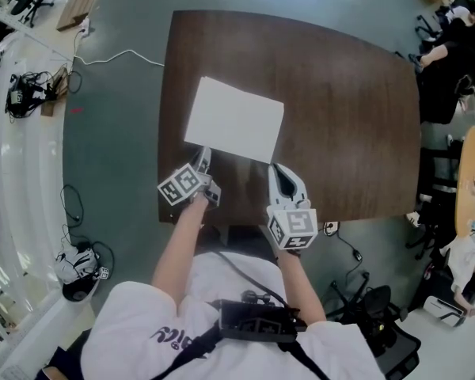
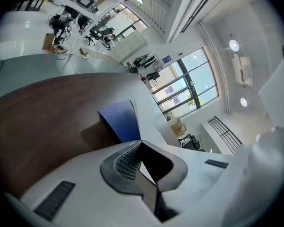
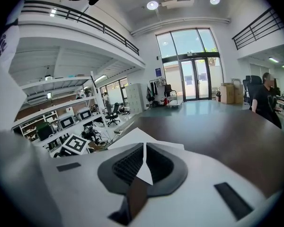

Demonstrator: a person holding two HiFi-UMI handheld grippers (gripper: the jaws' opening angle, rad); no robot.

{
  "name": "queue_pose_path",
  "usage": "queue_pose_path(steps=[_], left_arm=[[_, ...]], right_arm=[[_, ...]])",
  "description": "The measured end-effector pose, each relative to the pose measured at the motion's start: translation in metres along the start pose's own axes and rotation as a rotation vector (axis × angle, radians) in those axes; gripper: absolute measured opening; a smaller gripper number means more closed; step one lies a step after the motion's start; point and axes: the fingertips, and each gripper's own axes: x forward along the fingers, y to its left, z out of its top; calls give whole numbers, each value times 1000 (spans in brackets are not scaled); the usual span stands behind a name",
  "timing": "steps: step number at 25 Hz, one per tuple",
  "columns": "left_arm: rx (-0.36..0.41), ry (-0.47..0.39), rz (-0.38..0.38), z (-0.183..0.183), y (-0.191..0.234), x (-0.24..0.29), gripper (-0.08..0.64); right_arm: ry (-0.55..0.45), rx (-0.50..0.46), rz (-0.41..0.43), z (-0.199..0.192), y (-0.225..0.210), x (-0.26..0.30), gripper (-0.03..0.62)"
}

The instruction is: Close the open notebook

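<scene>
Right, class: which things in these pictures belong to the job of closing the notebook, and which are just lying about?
Job in hand:
- notebook, open on the table
- left gripper, shut on its blue cover
- right gripper, at the notebook's near corner

Just lying about:
- white cable on the floor
- office chair

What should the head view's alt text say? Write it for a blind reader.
An open notebook with white pages lies on a dark brown table. A person in a white shirt holds the left gripper at its near left corner and the right gripper at its near right corner.
</scene>
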Motion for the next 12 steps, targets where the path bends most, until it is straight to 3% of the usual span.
queue_pose_path(steps=[6,12], left_arm=[[325,28,29,-8,-20,-2,8],[676,85,2,-31,-55,1,9]], right_arm=[[-10,15,-26,-6,-3,-14,3],[-30,37,-61,-10,-15,-27,3]])
